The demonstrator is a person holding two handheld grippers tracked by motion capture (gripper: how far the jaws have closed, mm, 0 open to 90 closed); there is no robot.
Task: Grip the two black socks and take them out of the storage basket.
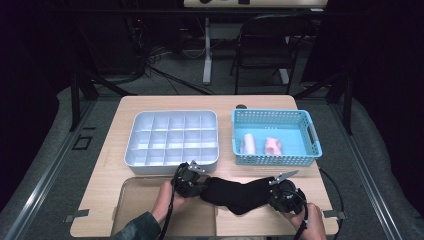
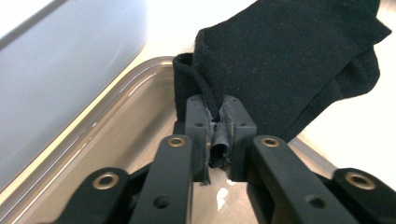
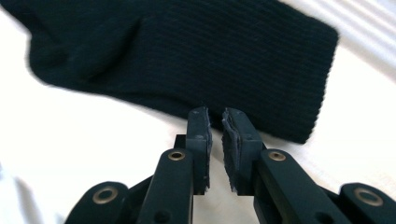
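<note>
At the near edge of the counter (image 1: 110, 165), a person's two hand-held grippers work a black sock (image 1: 237, 194) that lies stretched between them, partly over a clear, shallow tray (image 1: 131, 204). The left gripper (image 2: 216, 122) has its fingers (image 2: 198, 125) pinched on a fold of the sock's edge, the knit bunched between the pads. The right gripper (image 3: 215, 122) has its fingers (image 3: 238, 140) drawn narrow at the opposite end; a slim gap shows between the pads, and whether any cloth is caught at their tips is hard to tell. The sock is a soft, finely ribbed knit, light and limp, likely to sag and fold wherever it is unsupported, so a doubled edge such as the cuff hem looks the surest place to take hold. Beyond it sit a pale, rigid organiser tray (image 1: 172, 137) split into square compartments and, to the right, a blue perforated plastic basket (image 1: 275, 136) holding two light-coloured rolled bundles (image 1: 261, 145), apparently socks.
</note>
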